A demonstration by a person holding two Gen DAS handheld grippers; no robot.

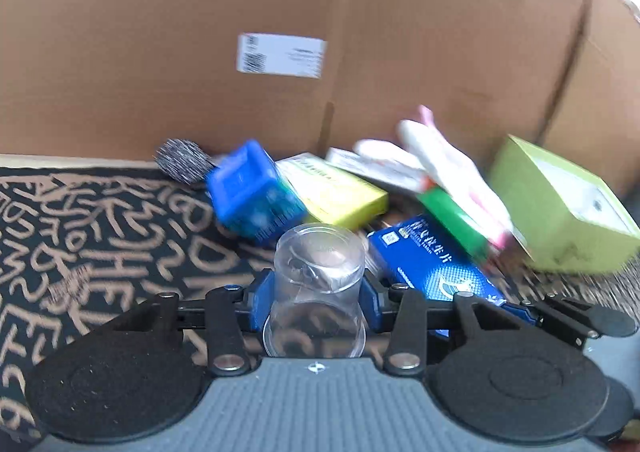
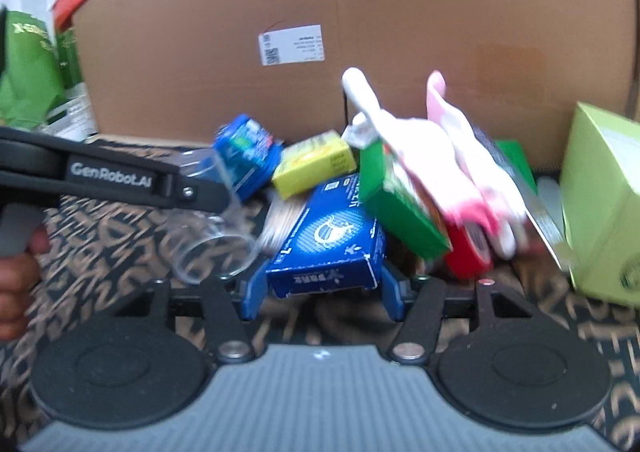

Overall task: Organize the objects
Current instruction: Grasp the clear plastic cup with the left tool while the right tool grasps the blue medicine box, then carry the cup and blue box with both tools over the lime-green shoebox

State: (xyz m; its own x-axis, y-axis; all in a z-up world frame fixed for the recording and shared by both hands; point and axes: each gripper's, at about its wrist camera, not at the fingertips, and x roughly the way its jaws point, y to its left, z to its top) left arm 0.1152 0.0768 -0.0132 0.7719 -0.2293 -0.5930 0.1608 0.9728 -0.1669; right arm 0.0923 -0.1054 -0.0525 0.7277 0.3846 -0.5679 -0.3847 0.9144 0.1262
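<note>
My left gripper is shut on a clear plastic cup, which lies base-forward between the blue fingers. In the right wrist view the same gripper comes in from the left, cup in its grip, over the patterned cloth. My right gripper has its blue fingers against both sides of a dark blue carton, at its near end. The carton's far end leans on a pile of boxes.
The pile holds a blue cube tub, a yellow box, a green box, a white-and-pink packet and a light-green box. A cardboard wall stands behind it. A hand grips the left tool.
</note>
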